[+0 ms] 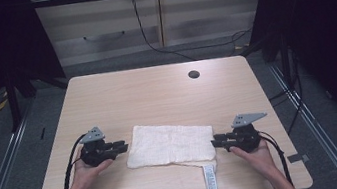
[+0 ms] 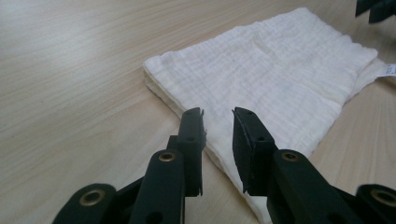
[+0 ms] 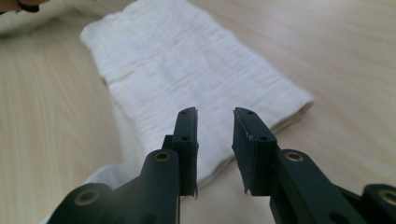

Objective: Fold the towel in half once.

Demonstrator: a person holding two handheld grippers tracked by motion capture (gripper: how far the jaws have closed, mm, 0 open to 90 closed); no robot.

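A folded cream-white towel (image 1: 172, 147) lies flat on the wooden table (image 1: 156, 96), near its front edge, with a white care label (image 1: 210, 179) sticking out at its front right corner. My left gripper (image 1: 124, 145) rests at the towel's left edge, jaws open, nothing pinched. In the left gripper view the towel (image 2: 261, 70) spreads just beyond the open gripper (image 2: 218, 114). My right gripper (image 1: 214, 142) sits at the towel's right edge, also open. In the right gripper view the towel (image 3: 187, 60) lies under and past the gripper (image 3: 215, 112), whose jaws stand apart.
A round cable hole (image 1: 194, 74) sits in the far part of the tabletop. Bare wood stretches behind the towel. Dark frame posts and cables stand beyond the table's back and sides. The right gripper (image 2: 373, 9) shows at the top right corner of the left gripper view.
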